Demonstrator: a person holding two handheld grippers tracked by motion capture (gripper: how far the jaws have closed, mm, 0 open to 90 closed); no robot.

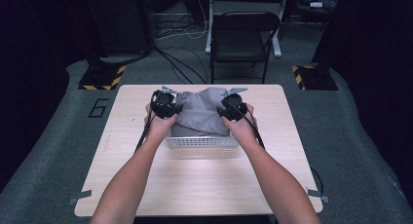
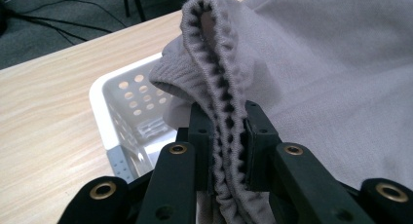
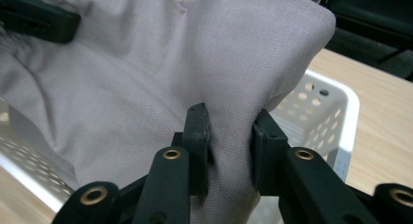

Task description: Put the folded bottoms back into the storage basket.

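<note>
Nearest the camera in the high view, two bare forearms reach up from the bottom edge over the pale wooden desk [image 1: 195, 185]. Beyond them, near the middle of the desk, sits a white perforated basket [image 1: 202, 141], its near wall facing the person. The left hand [image 1: 160, 124] rests at the basket's left near corner and the right hand [image 1: 241, 126] at its right near corner.

A grey garment [image 1: 202, 112] is bunched over and inside the basket, rising above its rim. The left claw [image 2: 229, 131] is clamped on the garment's ribbed, gathered hem, which loops up between its jaws just above the basket's corner. The right claw [image 3: 229, 136] is closed on a fold of the plain grey cloth above the basket's other side, the fabric pinched tight between its jaws. In the right gripper view the other claw shows as a dark shape at the top left, across the spread cloth from the basket's rim.

Past the basket, behind the desk's far edge, a black folding chair [image 1: 243, 39] stands on grey carpet, with cables [image 1: 180, 63] trailing left of it and yellow-and-black striped bases [image 1: 102, 78] farther off to either side.
</note>
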